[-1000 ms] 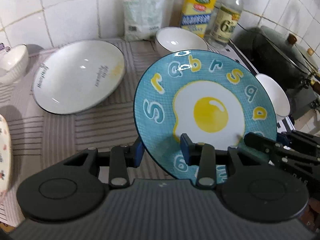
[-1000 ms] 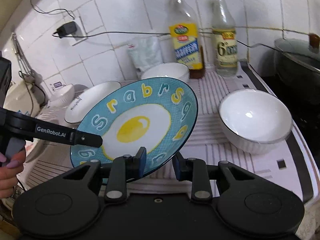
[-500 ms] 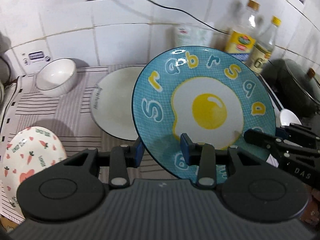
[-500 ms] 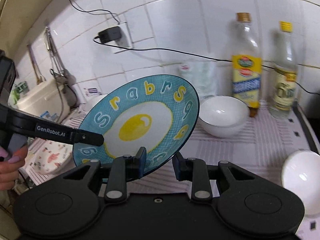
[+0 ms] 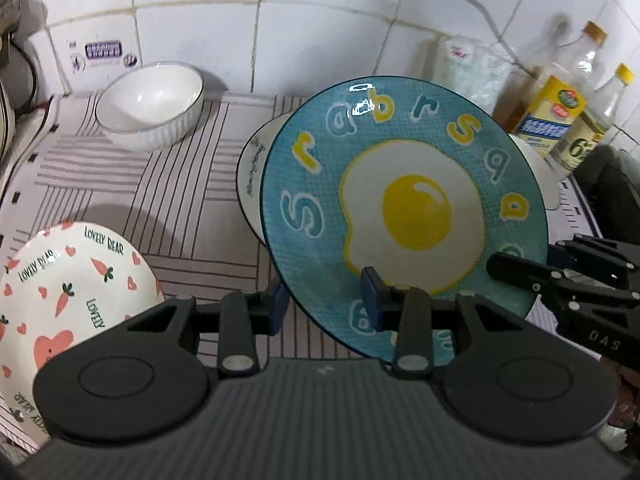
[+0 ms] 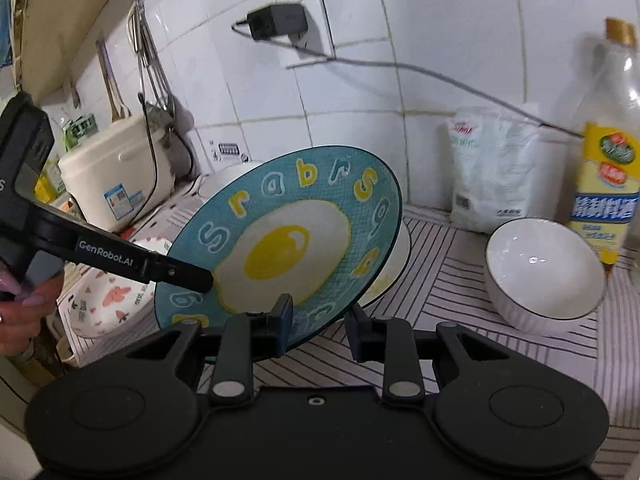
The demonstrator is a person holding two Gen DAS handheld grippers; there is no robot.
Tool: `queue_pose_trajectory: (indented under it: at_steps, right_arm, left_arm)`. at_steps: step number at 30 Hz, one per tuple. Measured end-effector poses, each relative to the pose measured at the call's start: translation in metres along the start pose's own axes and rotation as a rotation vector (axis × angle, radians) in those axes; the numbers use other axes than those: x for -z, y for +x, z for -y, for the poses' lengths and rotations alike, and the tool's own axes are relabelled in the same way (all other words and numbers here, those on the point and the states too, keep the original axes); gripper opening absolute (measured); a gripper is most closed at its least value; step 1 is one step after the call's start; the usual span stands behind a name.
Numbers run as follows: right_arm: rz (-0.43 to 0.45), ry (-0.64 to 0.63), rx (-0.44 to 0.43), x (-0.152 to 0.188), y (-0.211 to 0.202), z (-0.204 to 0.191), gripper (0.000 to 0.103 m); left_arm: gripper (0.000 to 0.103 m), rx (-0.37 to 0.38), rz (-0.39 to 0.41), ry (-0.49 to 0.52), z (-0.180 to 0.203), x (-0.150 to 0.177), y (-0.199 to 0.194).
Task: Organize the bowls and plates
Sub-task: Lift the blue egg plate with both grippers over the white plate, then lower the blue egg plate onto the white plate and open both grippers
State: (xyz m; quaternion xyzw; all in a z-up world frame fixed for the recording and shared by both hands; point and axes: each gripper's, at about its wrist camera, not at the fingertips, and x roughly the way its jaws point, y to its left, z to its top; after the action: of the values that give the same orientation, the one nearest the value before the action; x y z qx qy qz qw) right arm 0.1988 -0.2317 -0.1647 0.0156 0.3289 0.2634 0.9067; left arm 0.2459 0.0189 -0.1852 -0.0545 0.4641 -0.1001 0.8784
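Note:
A blue plate (image 5: 404,216) with a fried-egg picture and letters hangs tilted above the counter, held by both grippers. My left gripper (image 5: 324,304) is shut on its near rim, one pad on the face and one behind. My right gripper (image 6: 319,316) is shut on the rim at the other side, and it shows in the left wrist view as black fingers (image 5: 520,272) at the plate's right edge. The left gripper's finger (image 6: 192,276) lies on the plate's face (image 6: 288,240). Behind it a white plate (image 5: 250,168) rests on the striped mat.
A carrot-and-heart plate (image 5: 68,280) lies near left, and a white ribbed bowl (image 5: 152,100) stands at the back left. Another white bowl (image 6: 544,272), a bag (image 6: 488,168) and bottles (image 6: 608,184) stand to the right. A rice cooker (image 6: 112,176) is at far left, a dark pot (image 5: 616,196) at far right.
Both grippers have carried the blue plate leftward along the counter, still gripping it. The carrot plate and the back-left bowl have come into view; the bottles have slid to the right.

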Motion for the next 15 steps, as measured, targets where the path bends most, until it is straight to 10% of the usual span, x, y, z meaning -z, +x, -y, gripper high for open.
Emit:
queue_pose_trajectory:
  at_steps: [15]
  right_arm:
    - [-0.069,0.057,-0.063,-0.003,0.055,0.034,0.034]
  left_arm:
    - [0.036,-0.032,-0.172,-0.027,-0.009,-0.027,0.04]
